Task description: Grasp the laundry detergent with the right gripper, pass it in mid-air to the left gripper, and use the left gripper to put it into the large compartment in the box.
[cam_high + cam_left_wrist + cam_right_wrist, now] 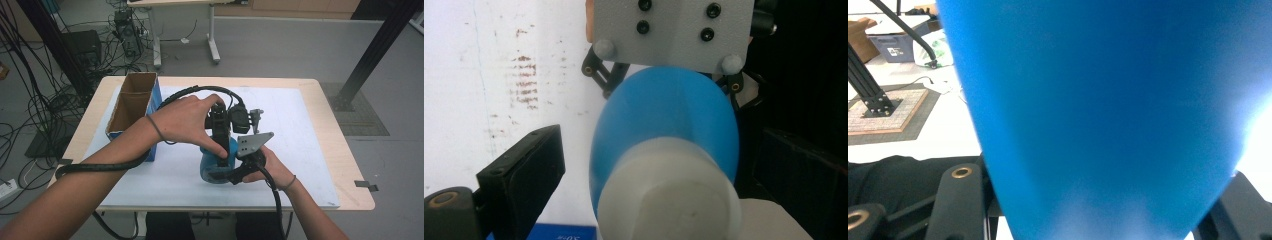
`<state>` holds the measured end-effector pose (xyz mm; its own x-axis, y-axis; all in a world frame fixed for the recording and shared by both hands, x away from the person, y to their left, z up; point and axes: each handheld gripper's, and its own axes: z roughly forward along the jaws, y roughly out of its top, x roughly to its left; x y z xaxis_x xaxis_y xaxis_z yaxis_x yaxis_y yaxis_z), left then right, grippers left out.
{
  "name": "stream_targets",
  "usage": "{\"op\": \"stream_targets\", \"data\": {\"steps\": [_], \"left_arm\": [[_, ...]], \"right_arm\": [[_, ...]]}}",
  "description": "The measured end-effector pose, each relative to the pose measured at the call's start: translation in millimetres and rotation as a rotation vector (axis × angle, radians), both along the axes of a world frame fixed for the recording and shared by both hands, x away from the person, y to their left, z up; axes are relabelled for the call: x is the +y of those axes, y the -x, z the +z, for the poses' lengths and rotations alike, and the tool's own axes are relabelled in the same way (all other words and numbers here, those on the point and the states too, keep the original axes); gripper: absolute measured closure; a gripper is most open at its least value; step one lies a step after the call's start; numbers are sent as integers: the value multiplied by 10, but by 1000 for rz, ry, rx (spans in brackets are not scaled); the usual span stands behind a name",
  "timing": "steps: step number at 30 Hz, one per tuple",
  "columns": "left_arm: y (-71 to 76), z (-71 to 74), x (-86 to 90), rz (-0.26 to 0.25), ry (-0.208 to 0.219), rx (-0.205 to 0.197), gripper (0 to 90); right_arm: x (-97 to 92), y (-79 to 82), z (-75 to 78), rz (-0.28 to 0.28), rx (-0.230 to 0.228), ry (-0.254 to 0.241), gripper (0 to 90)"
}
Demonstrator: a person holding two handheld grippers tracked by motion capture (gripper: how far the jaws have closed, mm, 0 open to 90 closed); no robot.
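The counter (330, 125), under a white sheet, carries an open cardboard box (131, 102) at the left of the high view and a blue bottle (212, 167) at lower centre, held between both hands; the bottle lies on its side or nearly so, its white cap (671, 197) turned toward the left tool's camera. The right tool (239, 172), just right of the bottle, is pinching its blue body, which crowds the right gripper view between the two black jaws; keep that grip steady and low so the bottle cannot roll. The left tool (220, 145) comes down from above, and its jaws are spread either side of the cap end, the left pad (524, 172) apart from the plastic; whether the right pad touches I cannot tell. To do this well, I judge the left tool should be centred on the cap before it presses, square to the neck; a skewed bite would likely slip off the smooth white plastic; the cables (200, 90) should stay off the bottle.
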<state>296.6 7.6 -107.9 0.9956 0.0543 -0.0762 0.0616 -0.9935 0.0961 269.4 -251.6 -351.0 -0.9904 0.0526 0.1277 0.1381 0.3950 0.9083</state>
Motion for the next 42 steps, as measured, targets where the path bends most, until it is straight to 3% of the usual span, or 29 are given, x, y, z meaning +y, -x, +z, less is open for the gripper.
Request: {"op": "stream_targets", "data": {"steps": [29,42], "left_arm": [[40,-29,-107,-27,-46,-15,362],[35,-25,-119,-32,-57,-9,371]], "right_arm": [[3,6,2,2,-1,-3,409],[17,1,16,9,-4,2,409]]}}
